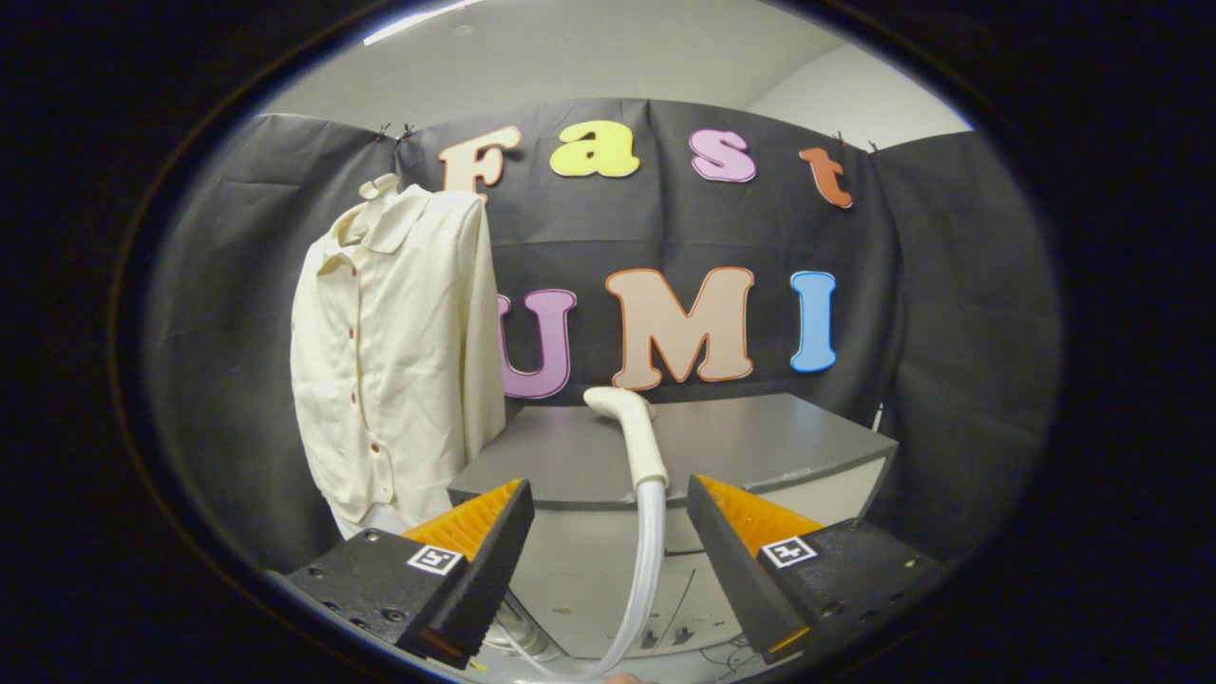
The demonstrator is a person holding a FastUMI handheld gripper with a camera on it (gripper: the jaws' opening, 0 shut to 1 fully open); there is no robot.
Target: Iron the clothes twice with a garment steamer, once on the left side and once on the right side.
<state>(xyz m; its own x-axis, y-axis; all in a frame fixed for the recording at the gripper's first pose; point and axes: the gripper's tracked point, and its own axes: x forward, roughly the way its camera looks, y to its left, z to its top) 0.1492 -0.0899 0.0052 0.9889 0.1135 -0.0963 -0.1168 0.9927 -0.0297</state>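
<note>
Hand-held gripper: our hand-held gripper is spread wide, holding nothing; the ribbed pads face each other across the gap.
Steamer: the garment steamer lies on the table just ahead of us at 12 o'clock, its curved head pointing away from us and its handle running back between the fingers without touching them.
Hose: the hose drops from the handle's end, hangs below the table edge and sweeps toward 7 o'clock.
Shirt: the shirt hangs upright at 10 o'clock from the steamer, beside the table's corner.
Step in hand: we judge this to be the reach for the steamer, nothing ironed yet.
Doing it well: we should centre the handle between the pads, close on its straight part above the hose joint, and lift without snagging the hose.
Materials: steamer is smooth, glossy, rounded plastic, likely slippery; hose is translucent and pliant; shirt is soft cream cloth with a collar and small dark buttons; table is a flat matte grey slab.
</note>
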